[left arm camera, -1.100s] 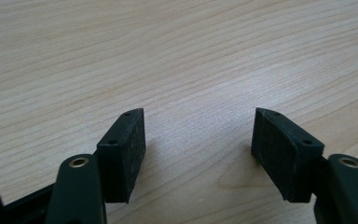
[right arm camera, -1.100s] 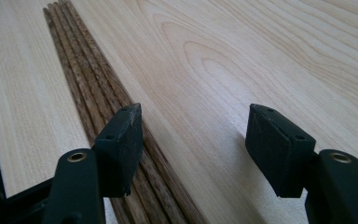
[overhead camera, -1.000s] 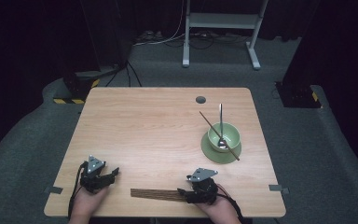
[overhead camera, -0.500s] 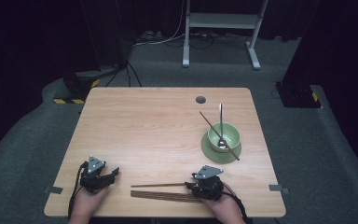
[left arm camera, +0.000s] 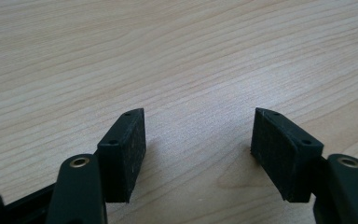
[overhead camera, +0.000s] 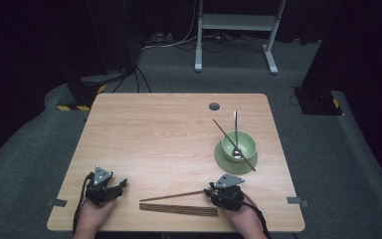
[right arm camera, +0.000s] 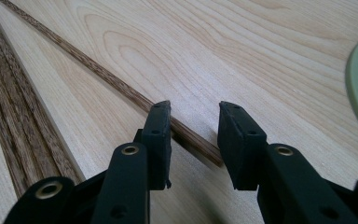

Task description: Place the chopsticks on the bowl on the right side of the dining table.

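High view, green bowl (overhead camera: 242, 141) holding spoon (overhead camera: 236, 134), chopstick (overhead camera: 234, 144)

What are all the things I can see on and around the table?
single chopstick: one, dark brown wood, lying slanted near the front edge, its end between the right gripper's jaws
bundle of chopsticks: one pile, dark brown, flat at the front edge
bowl: one, pale green, right side of the table, on the plate
plate: one, pale green, under the bowl
spoon: one, silvery, leaning in the bowl
chopstick in the bowl: one, dark, lying across the bowl
table: one, light wood
metal stand: one, grey, on the floor behind
left gripper: one, black, open over bare table
right gripper: one, black, jaws just closing around the single chopstick
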Action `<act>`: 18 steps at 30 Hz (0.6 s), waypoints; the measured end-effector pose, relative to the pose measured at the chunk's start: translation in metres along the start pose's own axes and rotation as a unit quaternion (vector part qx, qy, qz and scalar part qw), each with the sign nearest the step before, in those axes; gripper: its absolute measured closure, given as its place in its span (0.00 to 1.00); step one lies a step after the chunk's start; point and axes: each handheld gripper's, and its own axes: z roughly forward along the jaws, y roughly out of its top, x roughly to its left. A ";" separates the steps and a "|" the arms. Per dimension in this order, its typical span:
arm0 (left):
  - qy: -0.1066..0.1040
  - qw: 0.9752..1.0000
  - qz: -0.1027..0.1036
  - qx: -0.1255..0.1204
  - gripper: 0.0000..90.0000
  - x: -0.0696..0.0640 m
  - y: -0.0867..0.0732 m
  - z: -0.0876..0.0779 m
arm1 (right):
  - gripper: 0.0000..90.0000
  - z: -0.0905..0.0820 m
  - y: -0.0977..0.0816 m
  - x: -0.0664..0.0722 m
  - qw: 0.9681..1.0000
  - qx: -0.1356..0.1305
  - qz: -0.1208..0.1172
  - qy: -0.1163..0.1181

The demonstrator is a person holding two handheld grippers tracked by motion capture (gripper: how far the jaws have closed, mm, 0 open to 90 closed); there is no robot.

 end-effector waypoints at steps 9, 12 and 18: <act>0.001 1.000 0.002 0.000 0.39 0.000 0.000 0.000 | 0.83 -0.001 0.000 0.000 1.000 0.001 -0.005 -0.002; 0.002 1.000 0.002 -0.002 0.39 -0.001 0.000 0.000 | 0.85 -0.001 0.000 -0.001 1.000 0.001 -0.002 -0.001; 0.001 1.000 0.002 0.000 0.39 0.000 0.000 0.000 | 0.90 -0.001 0.000 -0.001 1.000 -0.001 -0.004 0.006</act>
